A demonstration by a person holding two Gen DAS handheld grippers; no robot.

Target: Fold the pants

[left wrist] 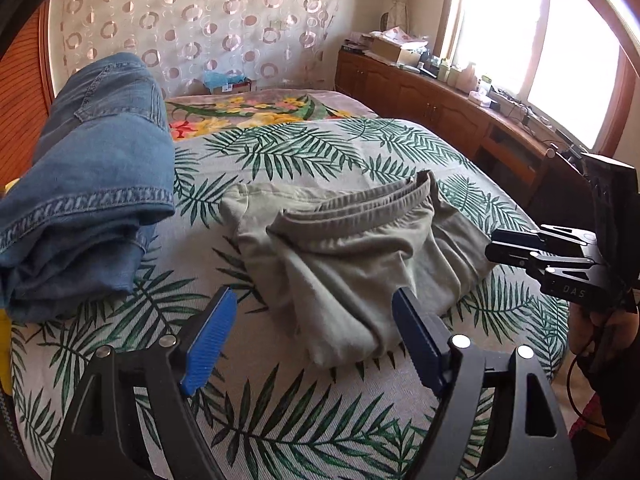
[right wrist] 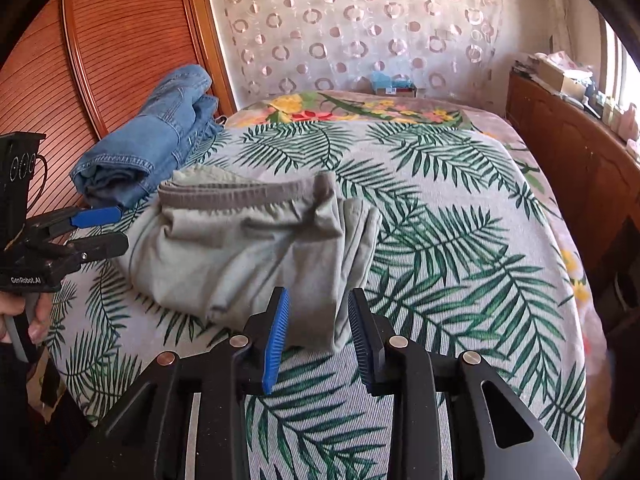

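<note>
Grey-green pants (left wrist: 352, 256) lie folded into a loose bundle on the palm-leaf bedspread (left wrist: 280, 420), waistband to the far side. They also show in the right wrist view (right wrist: 240, 248). My left gripper (left wrist: 316, 336) is open and empty, just short of the bundle's near edge. My right gripper (right wrist: 318, 340) is open with a narrower gap, empty, at the bundle's near right corner. Each gripper shows from the side in the other view: the right one (left wrist: 504, 250) at the bundle's right edge, the left one (right wrist: 108, 228) at its left edge.
Folded blue jeans (left wrist: 88, 184) lie at the left of the bed, also in the right wrist view (right wrist: 152, 140). A wooden wardrobe (right wrist: 100, 60) stands at the left. A wooden sideboard (left wrist: 460, 112) with clutter runs under the window on the right. A floral blanket (left wrist: 256, 112) lies at the far end.
</note>
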